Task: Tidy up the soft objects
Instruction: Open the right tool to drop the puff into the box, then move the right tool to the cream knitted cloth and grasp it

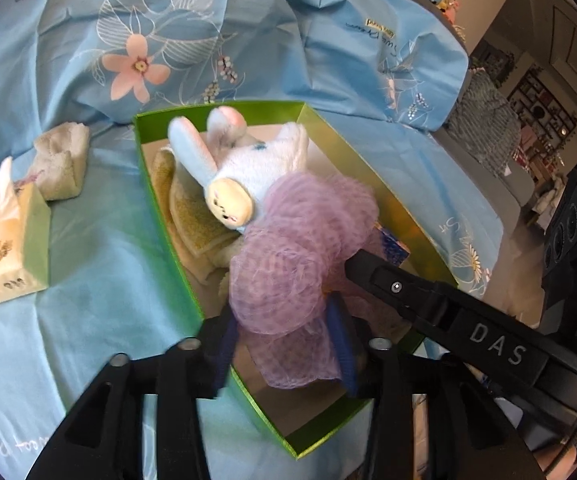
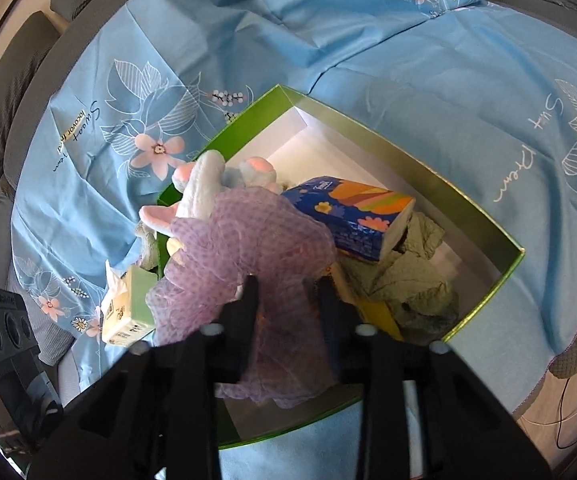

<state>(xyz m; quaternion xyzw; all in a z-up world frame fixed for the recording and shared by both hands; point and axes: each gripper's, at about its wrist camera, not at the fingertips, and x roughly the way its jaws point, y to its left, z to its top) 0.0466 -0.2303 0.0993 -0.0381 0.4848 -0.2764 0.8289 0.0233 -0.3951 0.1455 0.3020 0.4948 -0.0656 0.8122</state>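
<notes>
A green box point(image 1: 160, 200) point(image 2: 484, 220) sits on the blue floral sheet. Inside lie a purple mesh bath pouf point(image 1: 300, 256) point(image 2: 244, 248), a white-and-blue plush bunny point(image 1: 244, 164) point(image 2: 204, 184), a yellow-green towel point(image 1: 184, 212), a blue tissue pack point(image 2: 356, 212) and a green cloth point(image 2: 412, 280). My left gripper point(image 1: 284, 344) has its blue-padded fingers around the pouf's lower part. My right gripper point(image 2: 286, 300) also straddles the pouf from the other side; its black finger point(image 1: 428, 300) shows in the left wrist view.
A white-and-green tissue pack point(image 1: 4, 248) point(image 2: 128, 308) and a folded cream towel point(image 1: 64, 160) lie on the sheet left of the box. A bunched blue pillow point(image 1: 368, 40) lies behind. Grey sofa edge and room clutter point(image 1: 528, 120) are at right.
</notes>
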